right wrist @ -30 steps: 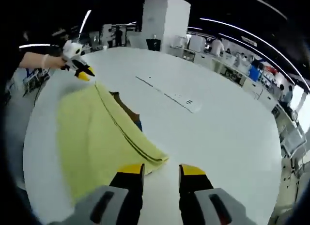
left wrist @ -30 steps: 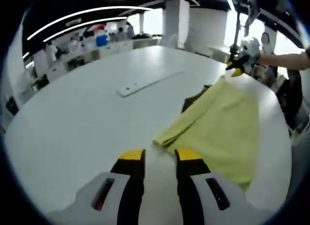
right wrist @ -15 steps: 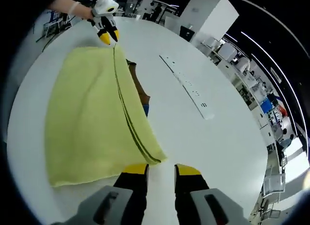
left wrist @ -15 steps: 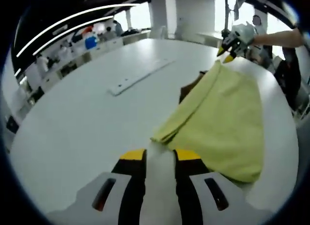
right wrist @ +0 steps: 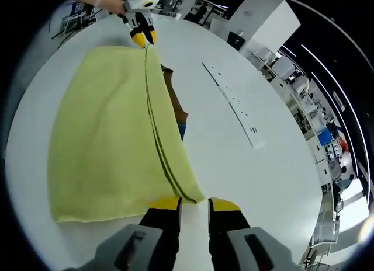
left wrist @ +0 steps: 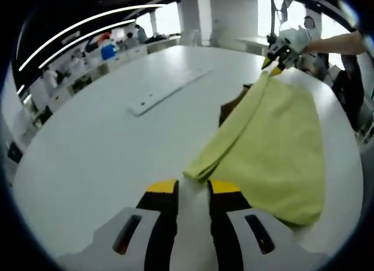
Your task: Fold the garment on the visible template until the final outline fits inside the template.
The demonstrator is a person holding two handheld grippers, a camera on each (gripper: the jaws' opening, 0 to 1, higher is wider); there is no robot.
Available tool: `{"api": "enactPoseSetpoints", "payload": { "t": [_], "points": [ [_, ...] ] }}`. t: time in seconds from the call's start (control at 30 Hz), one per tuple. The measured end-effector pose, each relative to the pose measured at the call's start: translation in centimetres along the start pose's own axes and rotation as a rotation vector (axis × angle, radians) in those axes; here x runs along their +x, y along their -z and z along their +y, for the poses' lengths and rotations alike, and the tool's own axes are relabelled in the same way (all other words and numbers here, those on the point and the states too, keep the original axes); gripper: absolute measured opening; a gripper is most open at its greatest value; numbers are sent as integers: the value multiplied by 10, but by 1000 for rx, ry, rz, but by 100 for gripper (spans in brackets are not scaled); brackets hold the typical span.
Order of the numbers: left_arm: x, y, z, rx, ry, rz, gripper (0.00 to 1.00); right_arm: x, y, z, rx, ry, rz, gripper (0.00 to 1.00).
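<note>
in the left gripper view, the left gripper (left wrist: 192,188) has its 2 yellow-tipped jaws close together, pinching the near corner of the soft yellow folded cloth garment (left wrist: 274,148). the garment lies on the big round white table (left wrist: 93,142) and reaches away to the right gripper (left wrist: 273,63), which touches its far corner. a dark brown flat template (left wrist: 232,106) peeks out from under the garment's left edge. a long white strip (left wrist: 166,91) lies on the table, well apart.

in the right gripper view, the right gripper (right wrist: 193,203) has its jaws nearly closed on the garment's near corner (the fold edge has dark lines). the left gripper (right wrist: 142,35) touches the far corner. the template (right wrist: 174,101) peeks out beside the fold.
</note>
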State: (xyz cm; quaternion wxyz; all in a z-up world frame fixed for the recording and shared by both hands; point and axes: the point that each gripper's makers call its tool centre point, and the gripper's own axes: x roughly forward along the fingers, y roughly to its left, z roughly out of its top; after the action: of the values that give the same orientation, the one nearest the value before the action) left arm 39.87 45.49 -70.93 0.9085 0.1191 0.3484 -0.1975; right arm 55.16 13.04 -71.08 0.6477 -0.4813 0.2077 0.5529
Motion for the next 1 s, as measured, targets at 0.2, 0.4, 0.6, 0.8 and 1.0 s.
{"api": "enactPoseSetpoints", "payload": {
  "t": [0.2,0.4,0.6,0.8,1.0],
  "points": [
    [4,-3,0,8,2,-8,16,2,-2,0,-6,1,-7,13],
    [6,-12,0,31,-1,-34,4,2,-5,1,4,-7,-17,0],
    [5,-15,1,-3,6,-43,0,1,-8,0,30,-3,-25,0],
    [6,-17,9,-159,-10,-74,0,1,-13,-9,158,12,-47,0],
    [11,-9,14,-281,-25,-55,0,10,-13,-16,284,30,-31,0]
  ]
}}
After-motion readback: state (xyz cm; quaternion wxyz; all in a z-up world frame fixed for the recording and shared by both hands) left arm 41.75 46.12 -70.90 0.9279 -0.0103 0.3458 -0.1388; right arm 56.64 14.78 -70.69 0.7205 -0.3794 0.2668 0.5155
